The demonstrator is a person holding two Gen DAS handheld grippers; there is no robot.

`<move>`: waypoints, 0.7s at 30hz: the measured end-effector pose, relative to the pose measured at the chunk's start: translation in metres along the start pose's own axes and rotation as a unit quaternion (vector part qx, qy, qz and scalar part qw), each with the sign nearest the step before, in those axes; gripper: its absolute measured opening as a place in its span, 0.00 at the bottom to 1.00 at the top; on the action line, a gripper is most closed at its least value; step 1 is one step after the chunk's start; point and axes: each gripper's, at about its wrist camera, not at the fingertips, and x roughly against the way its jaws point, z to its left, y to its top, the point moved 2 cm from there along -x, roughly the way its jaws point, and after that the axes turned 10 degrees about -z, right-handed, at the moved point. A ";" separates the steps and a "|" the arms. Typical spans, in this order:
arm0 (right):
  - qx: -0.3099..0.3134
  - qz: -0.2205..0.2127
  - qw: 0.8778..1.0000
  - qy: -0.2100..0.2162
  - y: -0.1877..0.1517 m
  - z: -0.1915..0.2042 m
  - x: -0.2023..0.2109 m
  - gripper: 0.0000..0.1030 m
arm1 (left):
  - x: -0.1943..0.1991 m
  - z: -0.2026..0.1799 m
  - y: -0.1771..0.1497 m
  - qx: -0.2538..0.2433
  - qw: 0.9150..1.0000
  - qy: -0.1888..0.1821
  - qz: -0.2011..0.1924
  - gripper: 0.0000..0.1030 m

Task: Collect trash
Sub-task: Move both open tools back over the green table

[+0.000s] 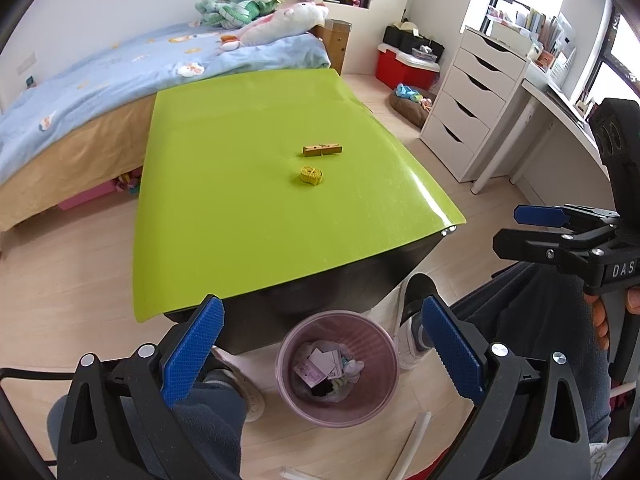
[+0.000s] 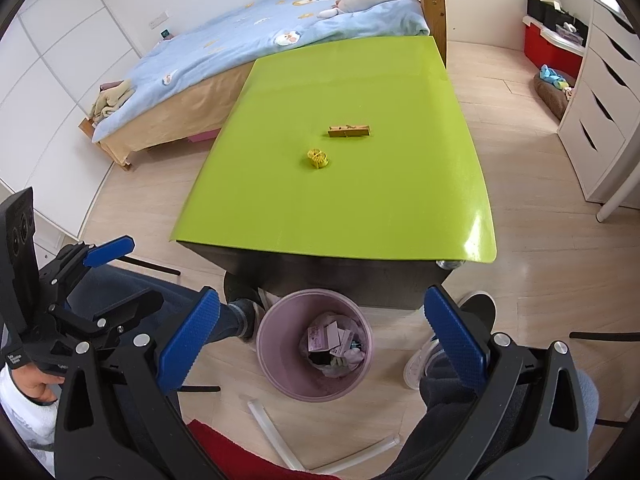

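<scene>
Both grippers are held spread wide and empty above a pink ribbed plastic bin (image 1: 338,368) that stands on the pale wooden floor just off the near edge of the table (image 1: 248,216); paper scraps and crumpled bits are already seen inside it. The left gripper (image 1: 320,354) hangs over the bin with nothing between its blue textured pads, and the right gripper (image 2: 322,340) is likewise open over it. Two pieces are left on the smooth, glossy green tabletop, near its middle: a wooden clothespin (image 1: 322,149), flat and oblong, and a small yellow coiled band (image 1: 311,175), soft and roundish, just nearer than the pin. Both lie ahead of and beyond the grippers, well apart from them. The pin's long axis is seen to run across the view, roughly parallel to the table's near edge, so a pinch across its narrow width is judged suitable. Neither hand is clearly nearer.
</scene>
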 end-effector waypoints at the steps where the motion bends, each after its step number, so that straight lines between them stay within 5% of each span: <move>1: -0.001 -0.002 1.000 0.001 0.005 0.000 -0.002 0.97 | -0.001 0.001 0.002 0.001 1.000 0.000 -0.001 0.93; 11: 0.009 0.001 1.000 -0.012 0.075 0.000 -0.045 0.97 | -0.008 0.013 0.017 0.005 1.000 0.006 -0.012 0.93; 21: 0.011 0.059 0.998 -0.037 0.145 -0.002 -0.135 0.97 | -0.013 0.020 0.021 0.009 1.000 0.007 -0.015 0.93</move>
